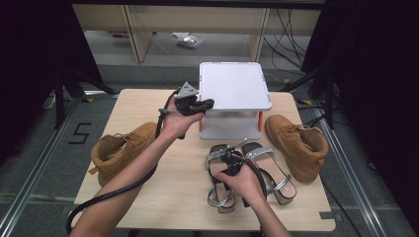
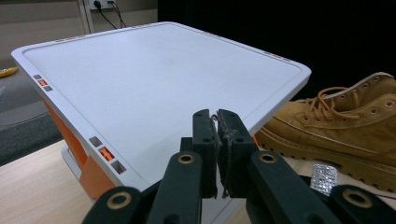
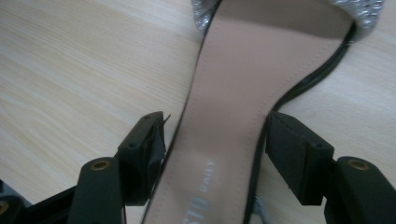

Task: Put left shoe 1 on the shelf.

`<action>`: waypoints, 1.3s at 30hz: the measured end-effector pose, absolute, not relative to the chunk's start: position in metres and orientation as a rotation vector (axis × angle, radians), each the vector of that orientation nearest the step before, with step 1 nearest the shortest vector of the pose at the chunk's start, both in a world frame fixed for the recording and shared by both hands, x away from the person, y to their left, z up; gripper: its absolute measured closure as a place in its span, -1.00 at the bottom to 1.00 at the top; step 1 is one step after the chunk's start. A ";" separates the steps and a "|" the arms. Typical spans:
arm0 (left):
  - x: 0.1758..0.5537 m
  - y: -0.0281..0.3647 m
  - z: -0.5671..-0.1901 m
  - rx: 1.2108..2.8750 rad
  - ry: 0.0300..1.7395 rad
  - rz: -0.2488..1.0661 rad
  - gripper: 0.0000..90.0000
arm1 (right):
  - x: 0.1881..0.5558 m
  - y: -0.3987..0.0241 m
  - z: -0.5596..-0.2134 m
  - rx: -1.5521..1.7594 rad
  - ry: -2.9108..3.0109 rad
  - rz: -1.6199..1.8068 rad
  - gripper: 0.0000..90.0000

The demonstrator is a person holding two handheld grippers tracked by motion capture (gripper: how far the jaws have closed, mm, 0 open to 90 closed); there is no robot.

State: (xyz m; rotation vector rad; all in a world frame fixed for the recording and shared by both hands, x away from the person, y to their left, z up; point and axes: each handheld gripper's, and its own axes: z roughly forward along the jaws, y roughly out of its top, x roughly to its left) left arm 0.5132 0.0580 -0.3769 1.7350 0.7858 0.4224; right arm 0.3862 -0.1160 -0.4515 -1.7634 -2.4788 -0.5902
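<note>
right gripper (image 3: 215, 154) sits low over the left sandal (image 1: 221, 177), jaws spread wide, one each side of the insole; the sandal's long axis runs straight ahead between them, so a squeeze would catch its waist. left gripper (image 2: 218, 140), jaws pressed together and empty, hovers at the white stand (image 1: 234, 84). count: two sandals, two tan boots, one stand.

Bare table (image 1: 148, 197) near left; boots (image 1: 299, 143) (tan) flank stand (image 1: 234, 86).
</note>
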 end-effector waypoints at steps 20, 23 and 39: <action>0.542 0.044 -0.387 1.773 0.845 0.480 0.80 | 0.399 -0.105 -0.458 -1.747 -2.457 -0.340 -0.20; 0.543 0.043 -0.387 1.778 0.844 0.487 0.80 | 0.400 -0.104 -0.456 -1.763 -2.419 -0.298 -0.17; 0.544 0.043 -0.386 1.782 0.850 0.479 0.81 | 0.408 -0.093 -0.465 -1.683 -2.529 -0.124 -0.15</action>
